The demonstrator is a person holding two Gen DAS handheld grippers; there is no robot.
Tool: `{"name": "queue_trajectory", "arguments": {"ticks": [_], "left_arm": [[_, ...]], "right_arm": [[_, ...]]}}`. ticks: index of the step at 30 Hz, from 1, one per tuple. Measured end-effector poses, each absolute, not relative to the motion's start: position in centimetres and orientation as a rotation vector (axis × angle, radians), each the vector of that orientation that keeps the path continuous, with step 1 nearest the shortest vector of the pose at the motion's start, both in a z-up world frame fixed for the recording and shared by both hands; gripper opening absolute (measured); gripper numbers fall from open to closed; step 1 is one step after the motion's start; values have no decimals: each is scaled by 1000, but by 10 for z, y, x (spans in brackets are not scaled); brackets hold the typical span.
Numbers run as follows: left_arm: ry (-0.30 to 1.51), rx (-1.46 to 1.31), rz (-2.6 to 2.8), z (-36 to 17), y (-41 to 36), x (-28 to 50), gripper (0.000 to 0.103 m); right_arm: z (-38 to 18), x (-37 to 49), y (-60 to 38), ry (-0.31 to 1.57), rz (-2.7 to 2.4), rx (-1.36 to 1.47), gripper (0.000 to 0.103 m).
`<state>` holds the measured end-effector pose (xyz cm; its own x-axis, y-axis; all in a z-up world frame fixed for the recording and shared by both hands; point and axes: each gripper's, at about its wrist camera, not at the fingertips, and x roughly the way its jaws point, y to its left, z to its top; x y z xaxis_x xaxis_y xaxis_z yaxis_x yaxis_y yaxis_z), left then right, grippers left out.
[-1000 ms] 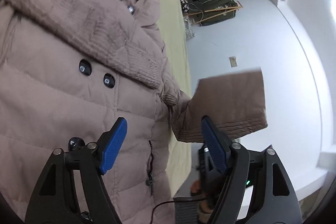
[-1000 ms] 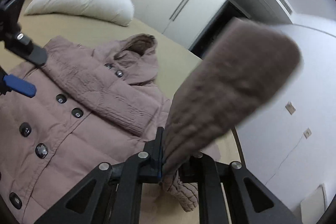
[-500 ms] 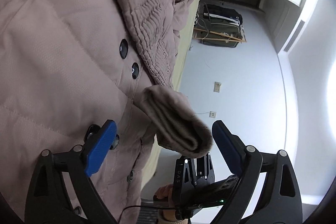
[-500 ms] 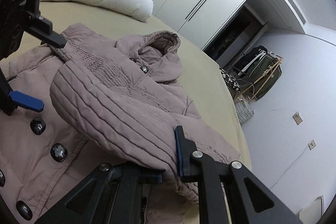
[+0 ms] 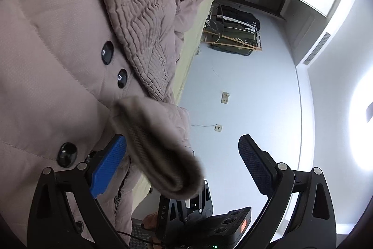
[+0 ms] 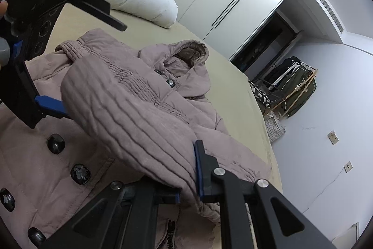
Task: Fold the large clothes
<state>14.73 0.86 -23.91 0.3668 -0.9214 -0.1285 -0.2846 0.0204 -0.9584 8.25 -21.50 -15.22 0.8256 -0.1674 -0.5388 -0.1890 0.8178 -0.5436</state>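
Coat (image 6: 149,113) is laid out flat on the tan bed (image 6: 228,76), front side up, dusty-pink quilted thing with dark buttons (image 6: 80,173) running down the front and the hood (image 6: 186,57) pointed toward the wardrobe doors (image 6: 223,4). One sleeve (image 6: 130,132) is folded across the chest, and its ribbed cuff end is clamped tight between the blue pads of the right gripper (image 6: 188,179), so that one's closed on fabric, no gap visible. In the left wrist view the same sleeve (image 5: 160,146) is seen a bit blurred, draped over the coat (image 5: 53,57) right in front of the left gripper (image 5: 184,165), whose fingers are spread wide with nothing pinched between them. Its left blue pad (image 5: 108,167) is sat just beside the sleeve, touching or nearly so, hard to call; the other pad (image 5: 254,165) is out over open floor past the bed edge. The left gripper (image 6: 44,43) is also caught in the right wrist view, hovering over the upper left part of the coat. A white pillow (image 6: 137,1) is seen at the head of the bed, well apart from the coat, and a clothes rack with a dark green bag (image 6: 296,88) is parked against the far wall.
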Motion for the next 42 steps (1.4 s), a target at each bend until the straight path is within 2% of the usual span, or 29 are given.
{"name": "queue_trajectory", "arguments": {"ticks": [5,20,22,23,24,26,27,28,29,31,32,34,36,39,42], "left_arm": [[1215,-1488,-688,-256,1,145,98],[1231,-1543,-761,-258,-2,155,98],[1220,-1548,-768,-256,-2,162,88],[1218,-1535,-770,-253,-1,166,72],[1225,-1506,-770,-249,-1,170,51],[1236,-1436,-775,-244,-10,169,27],[1232,-1392,-768,-236,-9,172,23],[1226,-1368,-765,-231,-9,176,21],[1212,-1346,-762,-224,-5,180,18],[1177,-1315,-754,-208,7,194,18],[1158,-1291,-744,-199,13,201,18],[1108,-1211,-721,-173,29,222,18],[1061,-1109,-701,-141,41,243,18],[992,-930,-672,-99,52,271,18],[955,-829,-643,-81,69,290,18]], "right_arm": [[-152,81,-209,606,26,-623,13],[-138,70,-194,568,78,-610,13],[-140,68,-192,574,86,-609,13],[-142,68,-192,576,85,-609,13],[-143,67,-192,578,82,-605,14],[-143,68,-194,583,72,-586,14],[-143,69,-196,591,75,-570,16],[-142,71,-198,602,73,-555,27],[-141,72,-201,614,79,-525,56],[-132,69,-214,595,104,-425,90],[-127,67,-222,584,103,-365,93],[-119,71,-250,620,108,-177,94],[-120,80,-298,683,129,147,94],[-143,91,-369,719,186,637,89],[-173,98,-409,691,270,1002,88]]}}
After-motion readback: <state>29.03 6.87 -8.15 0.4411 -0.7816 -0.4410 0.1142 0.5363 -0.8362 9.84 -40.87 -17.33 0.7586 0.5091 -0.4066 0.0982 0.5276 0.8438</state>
